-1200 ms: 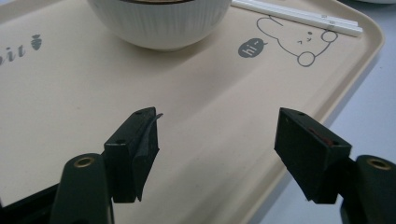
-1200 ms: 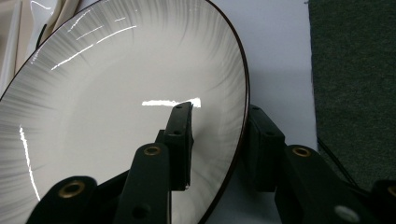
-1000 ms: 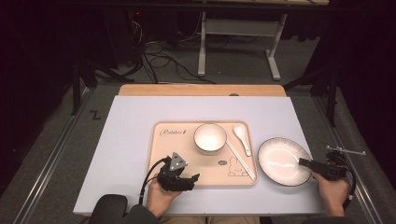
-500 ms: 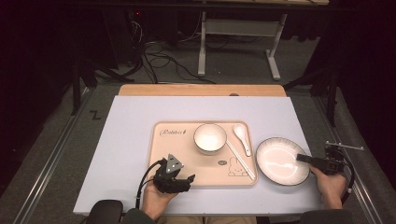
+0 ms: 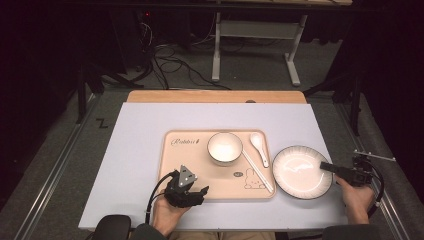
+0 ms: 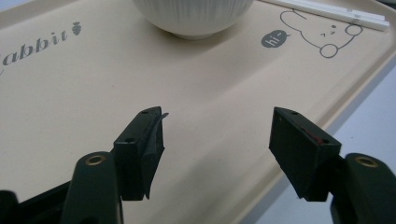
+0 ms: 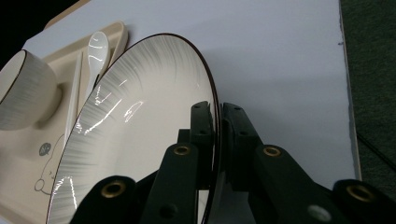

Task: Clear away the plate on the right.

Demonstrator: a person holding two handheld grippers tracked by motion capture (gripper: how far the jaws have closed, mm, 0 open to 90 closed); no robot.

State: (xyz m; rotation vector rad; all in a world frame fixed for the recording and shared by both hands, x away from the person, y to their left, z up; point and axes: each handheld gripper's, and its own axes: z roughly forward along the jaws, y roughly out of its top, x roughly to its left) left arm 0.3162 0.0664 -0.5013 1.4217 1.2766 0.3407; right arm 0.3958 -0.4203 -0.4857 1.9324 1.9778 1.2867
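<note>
A person's right gripper [image 5: 327, 166] clamps the near-right rim of a plate [image 5: 300, 172], its jaws having just been closing since the earlier frames, when they stood wider about that same edge; in the right gripper view [image 7: 217, 116] the rim now runs between the two black pads, one pad on the inside face and one on the outside. The plate lies on the pale lavender table [image 5: 145, 135] just beside the right edge of a tray [image 5: 190, 165], in the same spot as a second ago. The left gripper [image 5: 200, 192] hovers over the tray's near-left corner with its jaws wide apart and nothing between them, eased only slightly narrower than before; the left gripper view [image 6: 212, 135] shows bare tray surface in the gap.

The plate is round, shallow and glossy white, with fine grey radial streaks and a thin dark rim [image 7: 140, 116]. The tray is a matte beige rectangle with rounded corners and a raised lip, printed with a rabbit drawing and lettering. On it stand a small ribbed white bowl [image 5: 225, 148], a glazed white spoon [image 5: 259, 146] and a pair of slim white chopsticks [image 5: 257, 171].
</note>
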